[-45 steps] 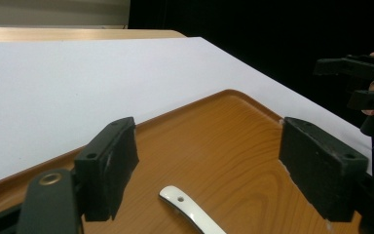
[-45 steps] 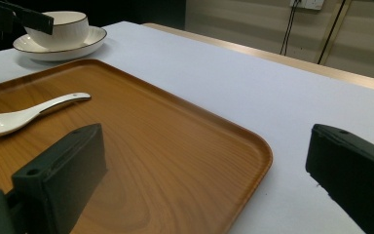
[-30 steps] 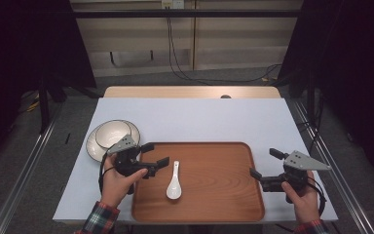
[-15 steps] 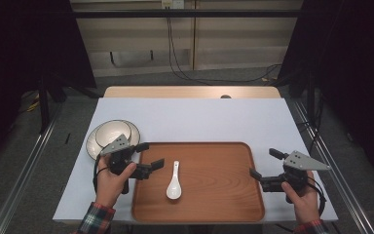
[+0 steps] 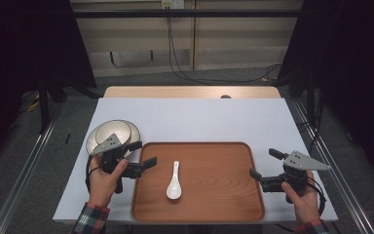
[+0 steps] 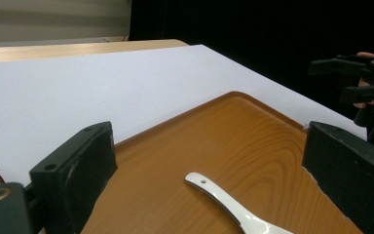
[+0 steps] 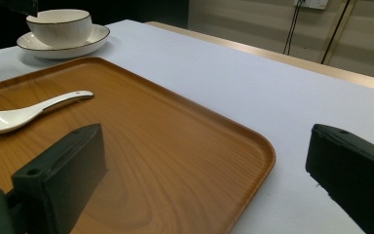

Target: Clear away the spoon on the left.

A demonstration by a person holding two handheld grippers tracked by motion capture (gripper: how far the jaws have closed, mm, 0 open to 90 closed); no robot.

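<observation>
The white ceramic soup spoon (image 5: 174, 181) lies on the brown wooden tray (image 5: 224, 204) at its left half, long axis running near-to-far — bowl end toward the person, handle pointing away. The left gripper (image 5: 139, 157) hovers at the tray's left edge, just beside the spoon, its jaws wide with nothing between them; in the left gripper view the spoon (image 6: 233, 207) sits ahead and low between those jaws, handle tip nearest the camera's middle. This gripper is by far the nearer one. The right gripper (image 5: 264, 165) holds over the tray's right edge, well apart from the spoon, its jaws also wide and empty. Judged from this, a pick would fall to the left side, closing across the thin handle. The tray floor around the spoon is bare, so there is room to come down, though the low raised rim lies close on the left. Farther off — beyond the left gripper — a white bowl on a matching saucer (image 5: 112, 134) stands on the pale sheet covering the bench (image 5: 199, 117), just off the tray's far-left corner.
</observation>
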